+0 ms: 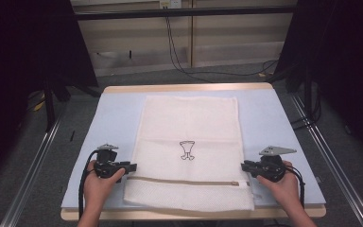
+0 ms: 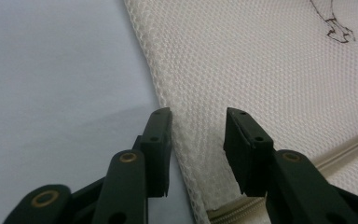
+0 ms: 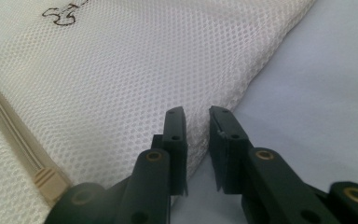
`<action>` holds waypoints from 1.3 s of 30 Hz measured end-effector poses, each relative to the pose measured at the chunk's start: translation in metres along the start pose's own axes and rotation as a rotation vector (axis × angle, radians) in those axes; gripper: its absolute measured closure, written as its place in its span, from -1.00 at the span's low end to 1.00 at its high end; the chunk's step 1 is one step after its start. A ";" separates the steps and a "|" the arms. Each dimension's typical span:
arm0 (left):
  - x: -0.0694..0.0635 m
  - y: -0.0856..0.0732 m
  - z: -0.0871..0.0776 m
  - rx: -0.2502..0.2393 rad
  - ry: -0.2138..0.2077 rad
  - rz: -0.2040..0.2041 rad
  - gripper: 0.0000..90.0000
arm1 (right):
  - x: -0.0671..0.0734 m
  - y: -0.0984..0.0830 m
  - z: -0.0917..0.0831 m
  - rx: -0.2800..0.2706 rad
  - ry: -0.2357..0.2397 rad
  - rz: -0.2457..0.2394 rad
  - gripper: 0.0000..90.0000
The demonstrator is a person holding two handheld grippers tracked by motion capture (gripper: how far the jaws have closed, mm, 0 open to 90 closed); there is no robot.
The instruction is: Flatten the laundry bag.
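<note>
A white mesh laundry bag (image 1: 189, 142) lies flat on the pale blue mat (image 1: 116, 123), with a small black drawing (image 1: 187, 150) at its middle and a beige zipper (image 1: 184, 181) across its near end. My left gripper (image 1: 133, 166) is at the bag's left edge, just above the zipper. In the left gripper view the jaws (image 2: 199, 114) stand apart astride that mesh edge (image 2: 186, 140), which lies slack between them. My right gripper (image 1: 243, 166) is at the bag's right edge. Its jaws (image 3: 198, 112) stand a narrow gap apart over the mesh edge (image 3: 193, 140), not pressing it.
The mat covers a wooden table (image 1: 189, 88) whose near edge runs just below the bag. Bare mat lies left and right of the bag. Black stands (image 1: 52, 99) and cables (image 1: 179, 56) are on the floor beyond the table.
</note>
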State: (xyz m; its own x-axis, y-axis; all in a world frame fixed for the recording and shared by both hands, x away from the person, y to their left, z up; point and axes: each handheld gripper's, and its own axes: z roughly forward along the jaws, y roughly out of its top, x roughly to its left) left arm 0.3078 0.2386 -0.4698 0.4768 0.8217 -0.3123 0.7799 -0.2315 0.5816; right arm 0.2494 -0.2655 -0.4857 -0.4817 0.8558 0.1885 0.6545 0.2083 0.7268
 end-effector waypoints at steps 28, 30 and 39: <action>0.007 0.003 -0.005 -0.030 0.073 -0.117 0.93 | -0.001 0.022 0.018 -0.037 -0.026 -0.039 0.95; 0.008 0.003 -0.004 -0.035 0.078 -0.124 0.93 | 0.001 0.023 0.020 -0.039 -0.032 -0.045 0.94; 0.010 0.003 -0.003 -0.033 0.069 -0.135 0.92 | 0.001 0.023 0.021 -0.050 -0.037 -0.051 0.94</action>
State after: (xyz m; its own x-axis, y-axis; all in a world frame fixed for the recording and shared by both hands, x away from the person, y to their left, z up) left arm 0.3132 0.2479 -0.4687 0.3385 0.8781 -0.3382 0.8208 -0.0998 0.5625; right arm 0.2761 -0.2505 -0.4825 -0.4915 0.8616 0.1269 0.5993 0.2289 0.7671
